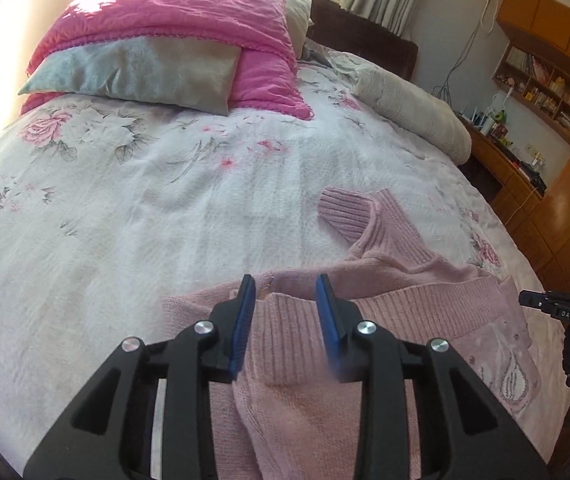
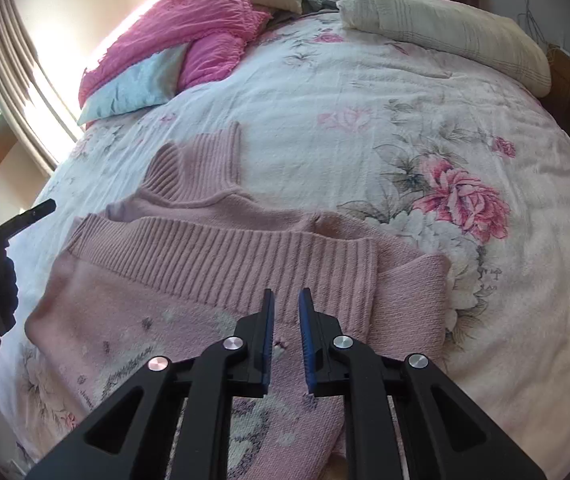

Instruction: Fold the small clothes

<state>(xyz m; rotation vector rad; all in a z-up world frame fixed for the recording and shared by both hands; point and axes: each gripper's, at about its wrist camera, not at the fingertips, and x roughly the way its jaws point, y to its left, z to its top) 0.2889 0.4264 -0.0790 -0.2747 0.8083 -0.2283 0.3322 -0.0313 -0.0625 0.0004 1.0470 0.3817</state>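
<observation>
A pink sweater (image 2: 213, 264) lies partly folded on the flowered bed (image 2: 365, 92), its ribbed hem turned up across the middle. The left claw (image 1: 285, 300) hovers over one sleeve, fingers apart. The right claw (image 2: 287, 312) hangs above the sweater's front, fingers slightly apart, gripping nothing

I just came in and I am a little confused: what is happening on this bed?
A person is folding a pink sweater on a flowered bedspread, with tongs in each hand. The sweater lies partly folded, its ribbed hem turned up over the body. The left tongs and the right tongs are both open above the sweater, and neither holds it now.
</observation>
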